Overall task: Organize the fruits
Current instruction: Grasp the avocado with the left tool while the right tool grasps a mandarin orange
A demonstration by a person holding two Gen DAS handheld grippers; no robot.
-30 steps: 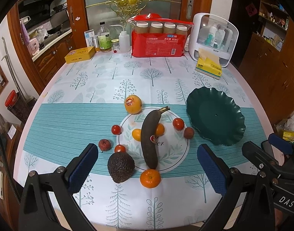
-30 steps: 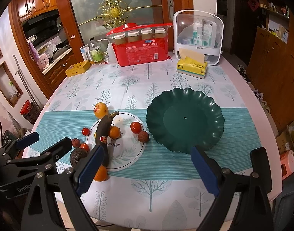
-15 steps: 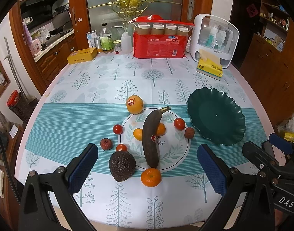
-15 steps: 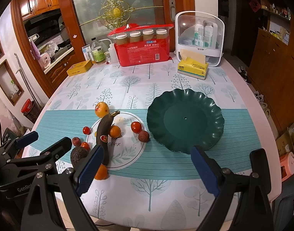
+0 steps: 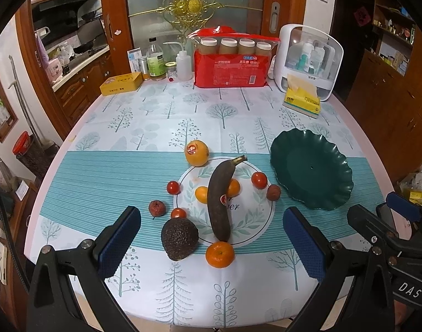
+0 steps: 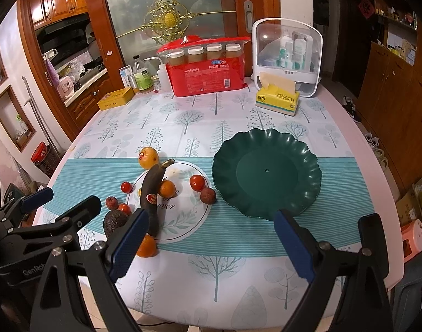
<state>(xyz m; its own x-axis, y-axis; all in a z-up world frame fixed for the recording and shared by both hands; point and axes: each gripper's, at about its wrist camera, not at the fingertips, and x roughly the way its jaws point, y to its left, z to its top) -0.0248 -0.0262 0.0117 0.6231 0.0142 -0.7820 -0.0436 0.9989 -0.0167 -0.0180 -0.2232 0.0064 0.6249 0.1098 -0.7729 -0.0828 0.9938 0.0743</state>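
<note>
Both tongs, left point(image 5: 211, 244) & right point(image 6: 208, 244), spread wide w/ nothing gripped, near banana point(image 5: 219, 199), left of green plate point(image 6: 266, 171).

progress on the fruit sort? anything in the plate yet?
Nothing done: the green plate is empty. Nothing in hand: the left tool and right tool hang open above the near table edge. All fruit is left on the tablecloth, including the banana, avocado, the stickered orange and the tomatoes.

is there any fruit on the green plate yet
No, the green plate is bare; the banana and other fruit lie on the tablecloth beside it.
</note>
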